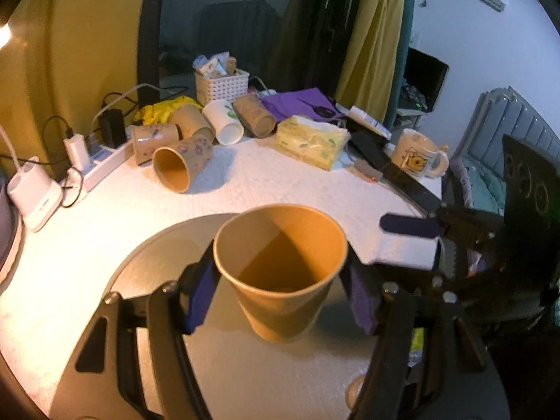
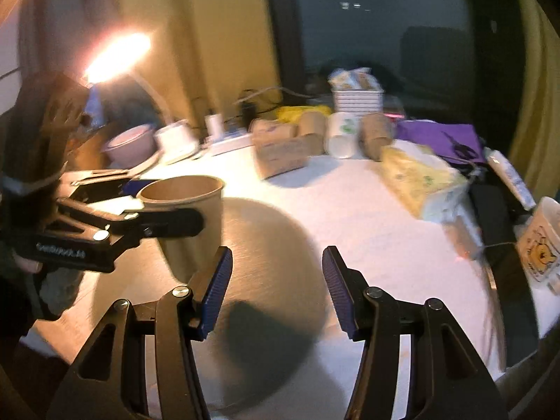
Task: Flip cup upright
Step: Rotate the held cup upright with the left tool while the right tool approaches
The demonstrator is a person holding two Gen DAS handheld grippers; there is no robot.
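A brown paper cup [image 1: 280,266] stands mouth-up between the blue pads of my left gripper [image 1: 280,290], which is shut on it over a grey round mat [image 1: 157,262]. In the right wrist view the same cup [image 2: 190,210] is at the left, held by the left gripper [image 2: 168,224] just above the mat [image 2: 273,245]. My right gripper [image 2: 276,290] is open and empty, to the right of the cup. Its finger [image 1: 409,225] shows at the right in the left wrist view.
Several paper cups [image 1: 182,164] lie on their sides at the back of the white table [image 1: 280,182]. A tissue pack [image 1: 311,140], a white basket [image 1: 220,85], a mug [image 1: 416,154], a power strip [image 1: 101,164] and chargers crowd the back edge.
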